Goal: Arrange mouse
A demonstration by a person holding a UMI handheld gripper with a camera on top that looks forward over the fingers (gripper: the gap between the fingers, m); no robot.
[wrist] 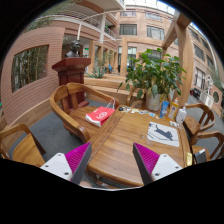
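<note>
Scene, L to R: wooden chair (pixel 22 145) at near left of wooden worktop (pixel 125 140). Second wooden armchair (pixel 75 100) behind worktop's left end, w/ red-and-white item (pixel 100 116) lying on worktop edge just in front of it; type unclear, poss. a pouch or booklet. Dark wooden pedestal (pixel 71 70) stands beyond that, against brick wall. Large potted plant (pixel 152 75) behind worktop centre. Towards right end of worktop: flat pale pad or printed sheet (pixel 163 133), w/ a small dark shape on it that may be the mouse (pixel 163 128); too small to confirm. Further chairs at far right.

Hand-held gripper (pixel 110 160): fingers spread wide apart, nothing between them, pink pads (pixel 76 156) facing inward. It hovers above near edge of worktop, well apart from the pad.

Step in hand, by judgement: approach phase; no grasp made, task at its start. Next move calls for travel fwd and to right over worktop, lining fingers either side of mouse body, then descent before closing. ID of mouse to be confirmed on closer view.
</note>
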